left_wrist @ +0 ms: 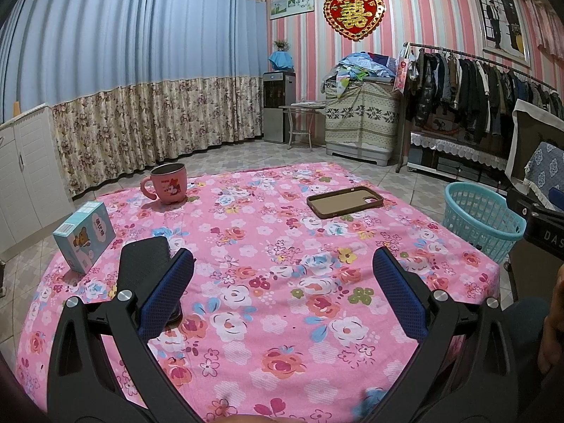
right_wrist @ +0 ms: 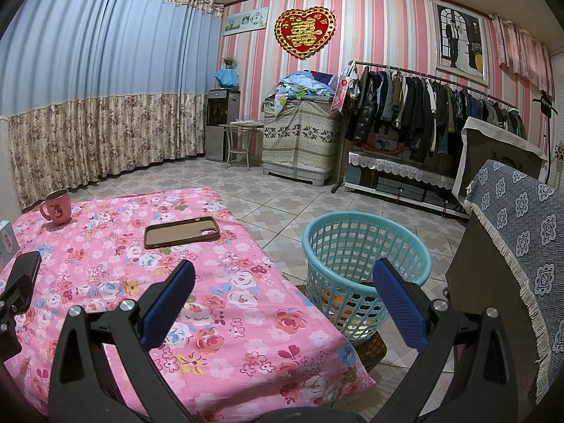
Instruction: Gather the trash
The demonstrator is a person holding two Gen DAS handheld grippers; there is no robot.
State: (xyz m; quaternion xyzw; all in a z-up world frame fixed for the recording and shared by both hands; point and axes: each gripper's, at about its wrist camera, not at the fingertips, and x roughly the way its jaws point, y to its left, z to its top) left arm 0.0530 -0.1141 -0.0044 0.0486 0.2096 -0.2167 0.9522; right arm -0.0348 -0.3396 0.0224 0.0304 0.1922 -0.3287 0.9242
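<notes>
A table with a pink floral cloth carries a pink mug, a brown phone case, a light blue carton and a black object behind my left finger. My left gripper is open and empty above the cloth. A turquoise basket stands on the floor right of the table, with orange and pale items inside it. My right gripper is open and empty, over the table's right edge beside the basket. The basket also shows in the left wrist view.
A cabinet draped with a blue patterned cloth stands right of the basket. A clothes rack, a covered appliance and a water dispenser line the far wall. Tiled floor lies beyond the table.
</notes>
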